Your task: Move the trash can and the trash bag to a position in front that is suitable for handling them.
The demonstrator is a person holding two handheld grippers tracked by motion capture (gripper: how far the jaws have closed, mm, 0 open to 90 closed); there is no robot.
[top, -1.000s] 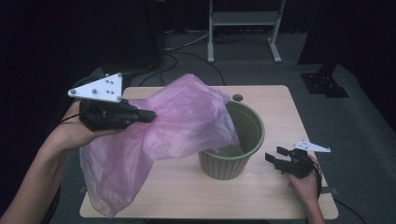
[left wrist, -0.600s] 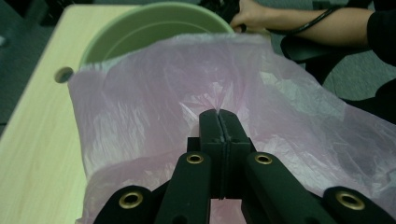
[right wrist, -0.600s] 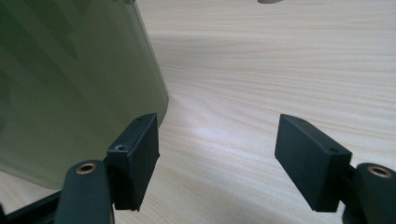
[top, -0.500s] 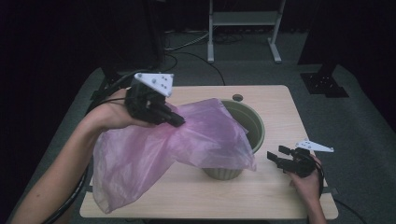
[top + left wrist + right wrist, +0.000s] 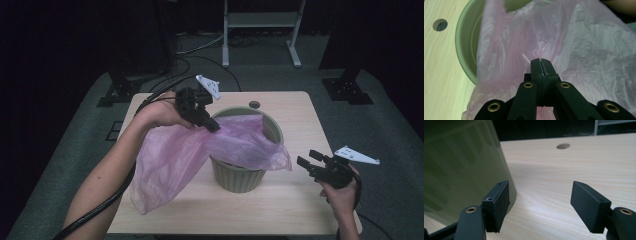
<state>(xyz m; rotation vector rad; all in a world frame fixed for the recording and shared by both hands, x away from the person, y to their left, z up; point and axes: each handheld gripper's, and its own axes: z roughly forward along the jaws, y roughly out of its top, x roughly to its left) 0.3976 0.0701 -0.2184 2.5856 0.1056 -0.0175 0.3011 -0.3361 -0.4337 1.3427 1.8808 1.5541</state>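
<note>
Over the green bin (image 5: 244, 172), the left gripper (image 5: 212, 126) pinches the pink bag (image 5: 172, 160); right gripper (image 5: 303, 163) jaws gape empty.

I carried the left gripper (image 5: 212, 126), clamped on the pink bag (image 5: 175, 160), from the worktop's left edge across to the green bin's (image 5: 240, 177) far rim, draping plastic over its mouth.

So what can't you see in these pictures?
- Inside of the green bin: in the high view and the left gripper view, the pink bag drapes over its mouth.
- Bin's top and far side: cut off by the edge in the right gripper view.
- The bag edge pinched by the left claw: hidden between its shut jaws.
- Upper part of the bag in the left gripper view: blurred.
</note>
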